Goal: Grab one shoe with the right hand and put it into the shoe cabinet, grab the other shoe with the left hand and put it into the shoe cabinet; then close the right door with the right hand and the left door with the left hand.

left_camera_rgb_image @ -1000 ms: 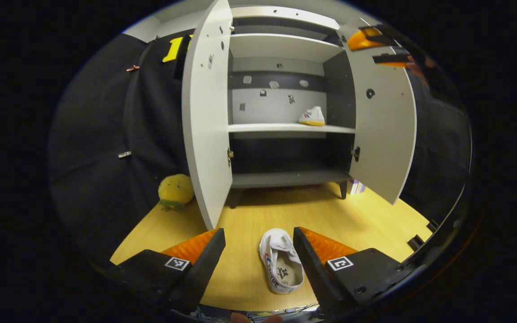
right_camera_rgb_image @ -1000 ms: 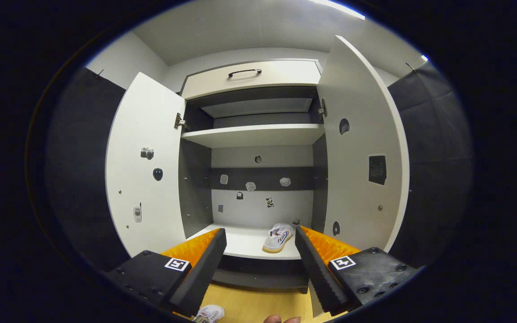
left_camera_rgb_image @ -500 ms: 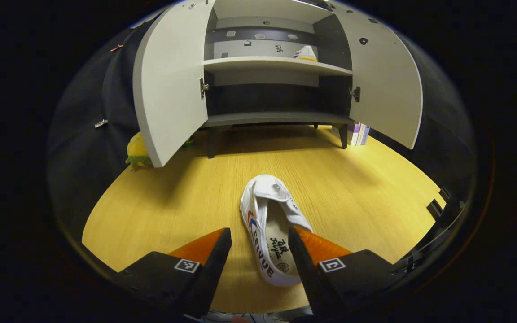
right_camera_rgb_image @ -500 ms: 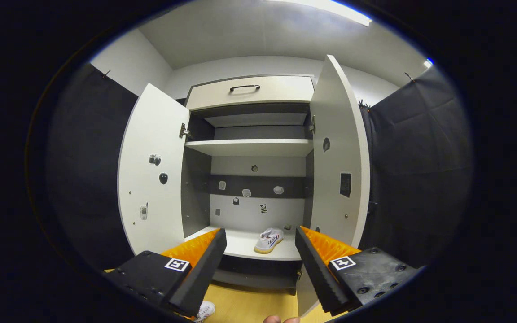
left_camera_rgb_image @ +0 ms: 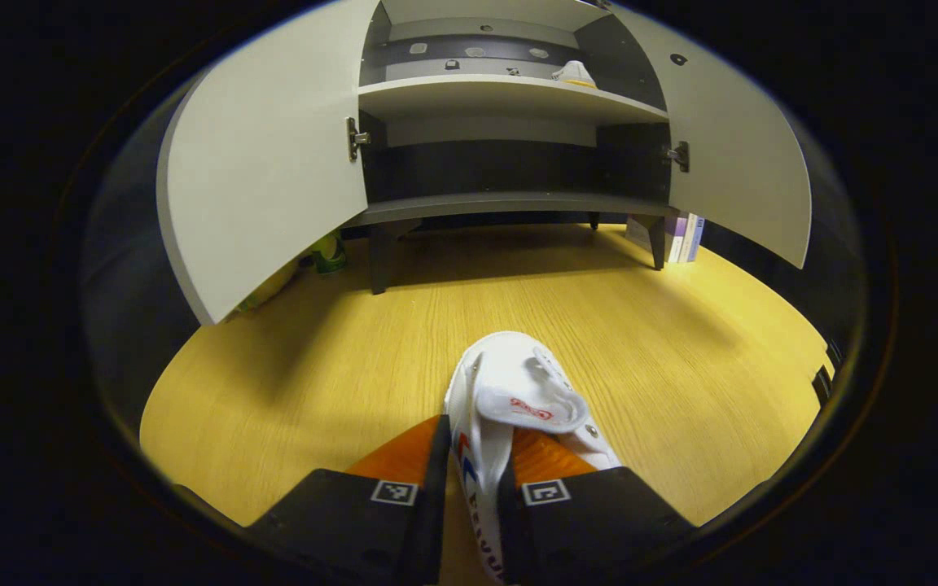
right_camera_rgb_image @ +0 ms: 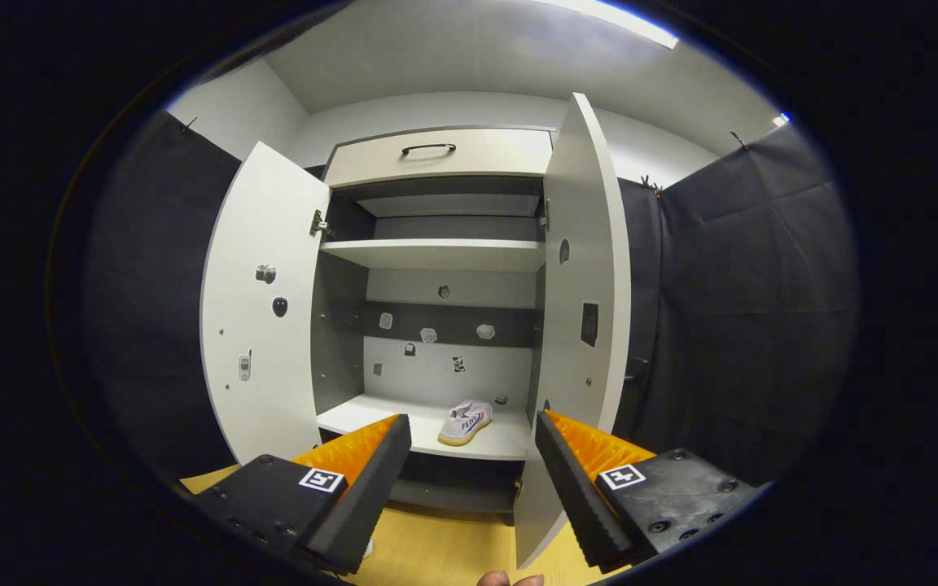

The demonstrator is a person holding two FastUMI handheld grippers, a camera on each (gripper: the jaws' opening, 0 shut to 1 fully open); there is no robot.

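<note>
A white shoe [left_camera_rgb_image: 518, 399] lies on the wooden floor [left_camera_rgb_image: 330, 358], toe toward the shoe cabinet [left_camera_rgb_image: 501, 203]. My left gripper [left_camera_rgb_image: 469, 488] is shut on the shoe's left side wall near the heel. The other white shoe [right_camera_rgb_image: 465, 421] rests on the cabinet's middle shelf [right_camera_rgb_image: 371, 419], at its right end, also seen as the shelved shoe [left_camera_rgb_image: 576, 73]. Both cabinet doors stand wide: the left door [left_camera_rgb_image: 265, 163] and the right door [left_camera_rgb_image: 738, 155]. My right gripper [right_camera_rgb_image: 473, 443] hangs open in front of the cabinet with nothing between its fingers.
A yellow-green plush toy [left_camera_rgb_image: 324, 252] sits behind the left door near the cabinet leg. A few thin books [left_camera_rgb_image: 685, 238] lean beside the right leg. A drawer with a dark handle [right_camera_rgb_image: 428, 149] tops the cabinet. Black cloth walls flank it.
My left gripper dropped toward the floor shoe and shut on its side wall. My right gripper drew back and to the right from the cabinet, staying open.
</note>
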